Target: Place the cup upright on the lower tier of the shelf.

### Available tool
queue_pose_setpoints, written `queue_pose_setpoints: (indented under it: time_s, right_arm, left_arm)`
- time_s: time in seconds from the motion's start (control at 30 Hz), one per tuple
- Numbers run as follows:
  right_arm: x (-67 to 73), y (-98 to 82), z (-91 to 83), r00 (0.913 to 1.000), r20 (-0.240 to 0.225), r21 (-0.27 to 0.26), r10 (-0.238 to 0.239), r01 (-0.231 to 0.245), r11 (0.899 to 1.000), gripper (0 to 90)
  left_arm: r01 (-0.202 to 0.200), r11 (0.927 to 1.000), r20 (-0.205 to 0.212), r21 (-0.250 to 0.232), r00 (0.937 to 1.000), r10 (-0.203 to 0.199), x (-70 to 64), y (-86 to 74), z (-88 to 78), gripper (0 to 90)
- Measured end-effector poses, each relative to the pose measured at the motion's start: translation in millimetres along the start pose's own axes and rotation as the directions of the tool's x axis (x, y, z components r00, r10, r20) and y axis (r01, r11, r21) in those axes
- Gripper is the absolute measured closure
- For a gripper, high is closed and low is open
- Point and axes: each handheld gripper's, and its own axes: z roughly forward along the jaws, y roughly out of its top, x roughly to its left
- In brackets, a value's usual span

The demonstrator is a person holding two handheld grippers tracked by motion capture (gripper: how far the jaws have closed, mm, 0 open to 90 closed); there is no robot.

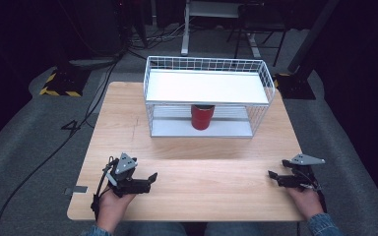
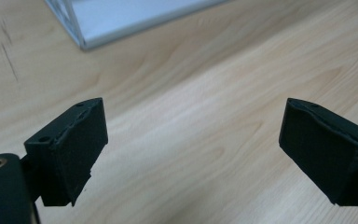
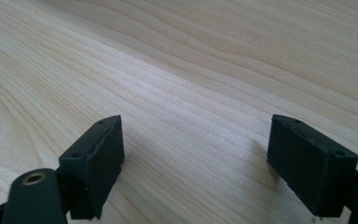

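Red cup: seen on the lower shelf of the white wire rack, under its white top shelf, at 12 o'clock on the tabletop; upright, long axis vertical.
Left tongs: held low at 7 o'clock, jaws spread wide with bare wood between them; nothing is gripped.
Right tongs: held low at 5 o'clock, jaws likewise wide apart and empty.
Key relation: the cup is placed well ahead of both tongs, roughly midway between them; neither hand can be called clearly nearer. Any reach is judged to go in through the rack's open front.
Materials: the cup is read as smooth, rounded, probably hard plastic or metal; the rack is thin wire mesh with flat shelves; the tabletop is pale grained wood; the jaw pads are matte black, blocky.
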Motion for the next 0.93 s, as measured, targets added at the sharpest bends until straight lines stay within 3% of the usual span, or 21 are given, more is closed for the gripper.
queue_pose_setpoints:
  time_s: [0.23,0.43,0.6,0.67,0.93]
  right_arm:
    - [0.2,-0.1,-0.1,1.0,0.001,-0.001,0.001,-0.001,1.0,19.1]
    - [0.4,-0.1,-0.2,1.0,0.001,-0.001,0.0,0.0,1.0,19.2]
    - [0.5,-0.2,-0.3,1.0,0.002,-0.001,-0.001,0.001,1.0,19.2]
    - [0.5,-0.3,-0.3,1.0,0.002,-0.001,0.0,0.0,1.0,19.2]
    - [0.5,-0.3,-0.4,1.0,0.001,-0.001,-0.001,0.001,1.0,19.3]
  left_arm:
    - [0.023,0.996,-0.021,0.086,0.9995,-0.022,9.1,-22.1,6.8,8.4]
    - [0.051,0.9831,-0.033,0.176,0.9984,-0.046,15.8,-33.2,15.5,8.4]
    - [0.001,0.9853,-0.091,0.171,0.9957,0.015,15.2,-36.5,19.4,7.4]
    - [-0.013,0.9855,-0.097,0.169,0.9948,0.03,15.0,-37.5,21.9,4.7]
    - [-0.005,0.9859,-0.102,0.167,0.9946,0.023,14.9,-37.6,22.3,3.4]
